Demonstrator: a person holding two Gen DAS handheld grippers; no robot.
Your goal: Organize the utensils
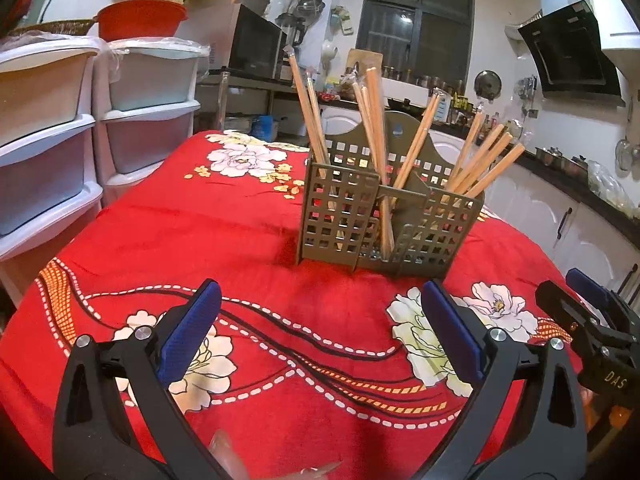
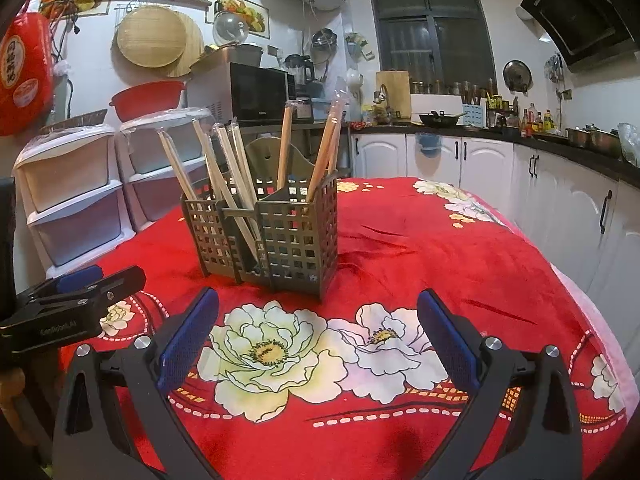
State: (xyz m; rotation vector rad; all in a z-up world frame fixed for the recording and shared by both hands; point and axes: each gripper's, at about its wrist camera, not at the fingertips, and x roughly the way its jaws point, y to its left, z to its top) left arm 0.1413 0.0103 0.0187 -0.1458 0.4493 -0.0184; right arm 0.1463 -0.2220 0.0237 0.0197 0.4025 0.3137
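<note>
Left wrist view: left gripper (image 1: 320, 336) jaws spread wide, nothing between them, hovering low over the red floral cloth (image 1: 224, 232), well short of the holder. Grey lattice caddy (image 1: 384, 220) stands upright mid-table; wrapped chopsticks (image 1: 424, 140) sit tips-down in its compartments, long axes near vertical but fanning outward, leaning on the rims because the cells are wide. Right wrist view: right gripper (image 2: 318, 336) also wide open and empty, aimed at the caddy (image 2: 280, 232). Chopsticks (image 2: 228, 172) splay left and right. Looks mostly sorted.
</note>
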